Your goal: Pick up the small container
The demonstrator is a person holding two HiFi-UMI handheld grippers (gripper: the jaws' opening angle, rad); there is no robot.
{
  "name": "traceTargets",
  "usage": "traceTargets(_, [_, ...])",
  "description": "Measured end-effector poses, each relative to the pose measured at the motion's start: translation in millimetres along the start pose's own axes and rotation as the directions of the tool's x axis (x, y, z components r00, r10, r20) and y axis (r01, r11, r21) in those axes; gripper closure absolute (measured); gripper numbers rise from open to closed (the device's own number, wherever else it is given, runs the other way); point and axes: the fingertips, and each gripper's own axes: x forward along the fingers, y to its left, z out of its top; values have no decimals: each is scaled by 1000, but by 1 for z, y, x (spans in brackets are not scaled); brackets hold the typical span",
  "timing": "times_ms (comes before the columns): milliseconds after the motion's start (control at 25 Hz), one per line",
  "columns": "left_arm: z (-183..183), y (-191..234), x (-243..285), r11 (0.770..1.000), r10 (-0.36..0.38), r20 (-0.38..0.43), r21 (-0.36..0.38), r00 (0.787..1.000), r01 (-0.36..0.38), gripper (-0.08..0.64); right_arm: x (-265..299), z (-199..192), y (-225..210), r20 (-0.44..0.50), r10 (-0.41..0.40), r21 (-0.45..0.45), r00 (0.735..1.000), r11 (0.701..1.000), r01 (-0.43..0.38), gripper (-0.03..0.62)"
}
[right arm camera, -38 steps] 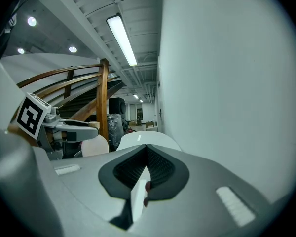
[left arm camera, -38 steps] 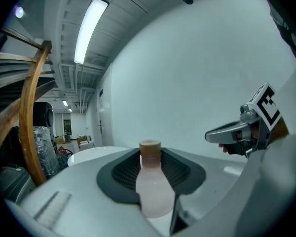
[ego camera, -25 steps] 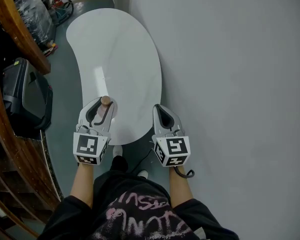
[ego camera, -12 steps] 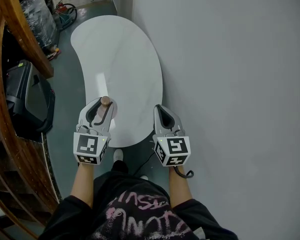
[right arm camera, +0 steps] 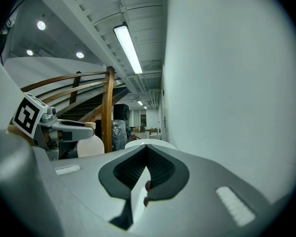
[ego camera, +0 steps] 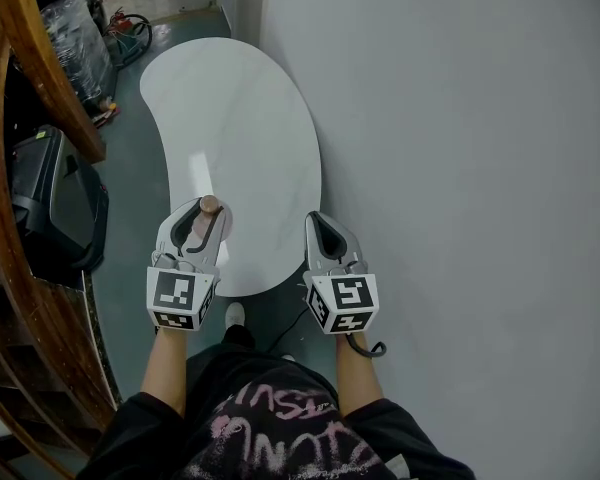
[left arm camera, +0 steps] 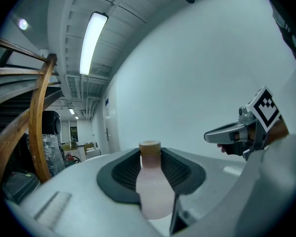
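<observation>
The left gripper (ego camera: 202, 211) pinches the small container (left arm camera: 153, 191), a pale pink bottle with a tan cap. The ribbed dark pads (left arm camera: 123, 174) press against the bottle's sides. The bottle's body sits deep between the jaws and its cap reaches out to their tips, pointing away from the person. In the head view the bottle is over the near left edge of the white table (ego camera: 240, 118); whether it touches the tabletop cannot be told. To its right, the right gripper (ego camera: 325, 230) has its jaws pressed together at the tips with nothing between them. It is level with the left one, over the near right edge of the table.

At the far left a curved wooden handrail (ego camera: 30, 48) sweeps from far to near, and a black case (ego camera: 50, 203) stands on the grey floor just beside it. The kidney-shaped table stretches away from the person, close against the plain pale wall (ego camera: 460, 168) that fills the right side. Both bare forearms come out of black sleeves at the near edge, and a white shoe (ego camera: 234, 314) shows on the floor between them.
</observation>
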Motion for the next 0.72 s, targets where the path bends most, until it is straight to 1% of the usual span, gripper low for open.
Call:
traceTargets(160, [5,-1,3,1000,5,9,7,1000,-5,428,1,1,-2,4,-1,0,1000,1000,1,581])
traceTargets(720, [0,-1,0,1000,3,5,0,1000,-3,428,0,-1,1,-5,1,-24,1000,1000,-1,583])
